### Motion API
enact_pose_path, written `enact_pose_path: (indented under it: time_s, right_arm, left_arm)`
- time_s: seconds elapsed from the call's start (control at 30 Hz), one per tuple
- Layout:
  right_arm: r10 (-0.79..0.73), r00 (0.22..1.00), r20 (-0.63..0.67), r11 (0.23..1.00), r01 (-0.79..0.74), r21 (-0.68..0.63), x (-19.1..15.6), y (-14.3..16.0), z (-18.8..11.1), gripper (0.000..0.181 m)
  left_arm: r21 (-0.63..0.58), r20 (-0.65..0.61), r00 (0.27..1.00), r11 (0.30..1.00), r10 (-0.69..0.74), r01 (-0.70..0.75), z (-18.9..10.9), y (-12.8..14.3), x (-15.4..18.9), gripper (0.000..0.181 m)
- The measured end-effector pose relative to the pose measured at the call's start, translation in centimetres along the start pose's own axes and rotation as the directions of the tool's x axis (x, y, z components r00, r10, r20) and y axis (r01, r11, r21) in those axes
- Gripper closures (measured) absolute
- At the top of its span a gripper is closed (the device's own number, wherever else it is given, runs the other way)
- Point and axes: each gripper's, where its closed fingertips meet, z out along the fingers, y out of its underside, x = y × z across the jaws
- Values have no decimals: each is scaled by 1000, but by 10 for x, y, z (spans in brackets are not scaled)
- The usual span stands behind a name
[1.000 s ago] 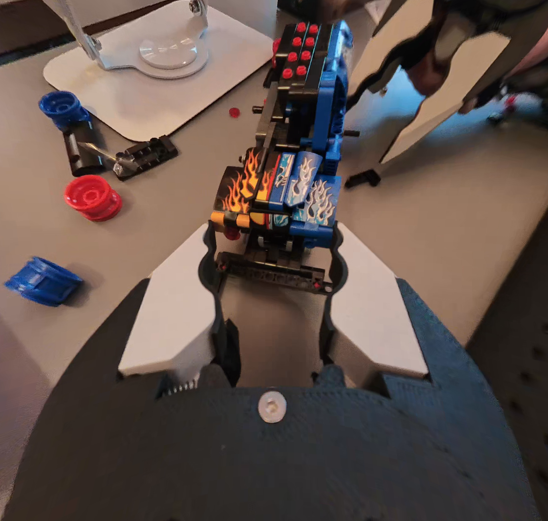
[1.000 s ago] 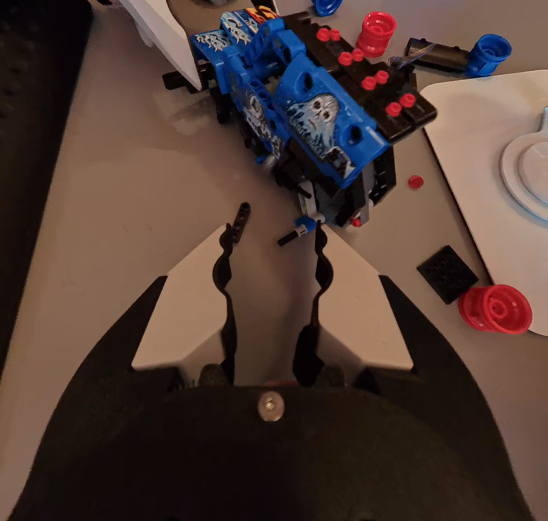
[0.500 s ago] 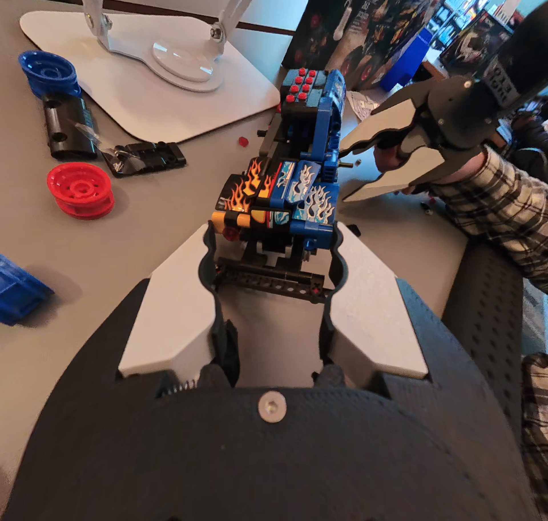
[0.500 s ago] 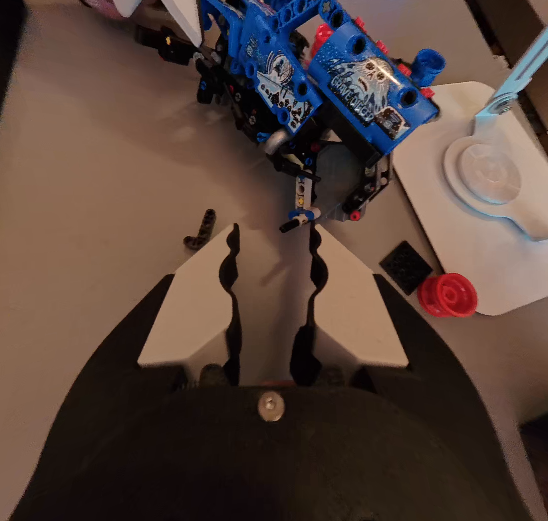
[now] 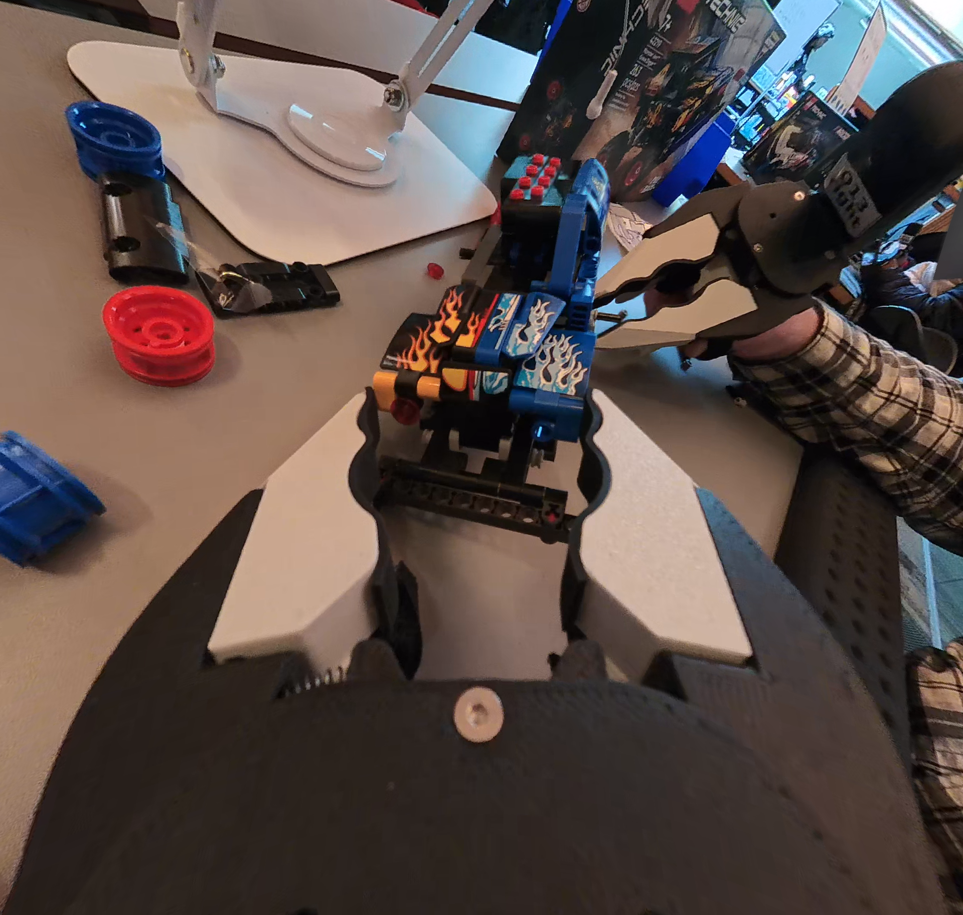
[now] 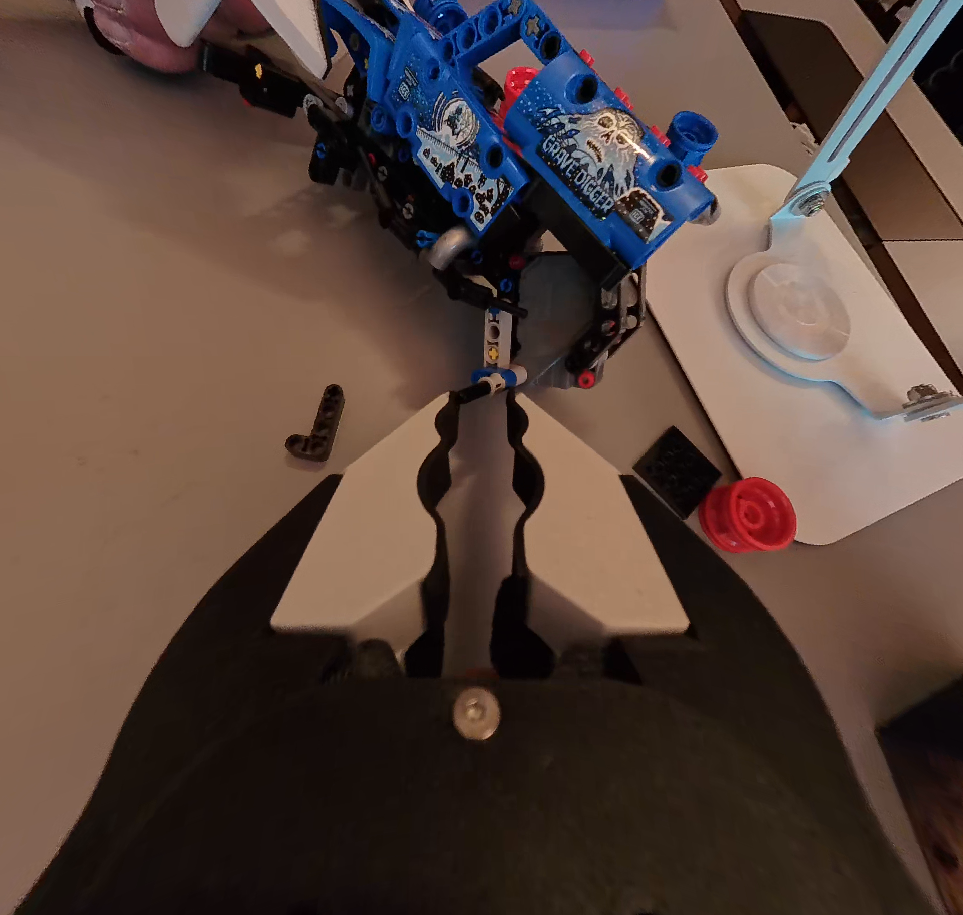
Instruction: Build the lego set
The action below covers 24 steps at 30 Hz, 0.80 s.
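The blue and black lego truck (image 5: 500, 348), with flame stickers on its hood, is held off the grey table (image 5: 208, 447), nose toward the left wrist camera. My left gripper (image 5: 479, 421) is shut on the truck's front end, its fingers either side of the black bumper beam (image 5: 469, 499). In the right wrist view the truck (image 6: 521, 171) shows its blue side panels. My right gripper (image 6: 480, 400) is empty, its jaws a narrow gap apart. Its tips are at a black axle pin (image 6: 471, 391) sticking out of the truck's underside. It also shows in the left wrist view (image 5: 604, 316).
Loose parts on the table: a red wheel hub (image 5: 159, 335), two blue hubs (image 5: 114, 142) (image 5: 36, 499), black pieces (image 5: 140, 233), a black L-beam (image 6: 318, 426), a black plate (image 6: 677, 468), another red hub (image 6: 748, 514). A white stand base (image 5: 292, 160) and the set's box (image 5: 651, 82) stand behind. Some 12 centimetres of space lies between my two pairs of fingers.
My left gripper has tilted the truck up, still gripping its front. My right gripper's jaws have narrowed and its tips have closed in on the axle pin.
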Motion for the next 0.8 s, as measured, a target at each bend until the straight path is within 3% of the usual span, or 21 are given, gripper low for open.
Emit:
enact_pose_path:
  time_s: [0.23,0.53,0.67,0.8]
  right_arm:
    - [-26,995,97,1000,27,-15,-14,-3,-14,167]
    - [-37,993,114,999,39,-14,-16,-5,-19,162]
    - [-181,983,32,982,183,-52,-10,-7,-33,163]
    - [-208,978,-26,978,208,-13,-9,-18,-32,162]
  left_arm:
    - [-19,-46,998,999,-51,50,-3,4,10,105]
    - [-12,-52,995,996,-86,85,-1,3,7,105]
    - [-16,-58,993,995,-100,99,-1,3,7,105]
    - [-5,-74,989,991,-130,130,-2,1,4,105]
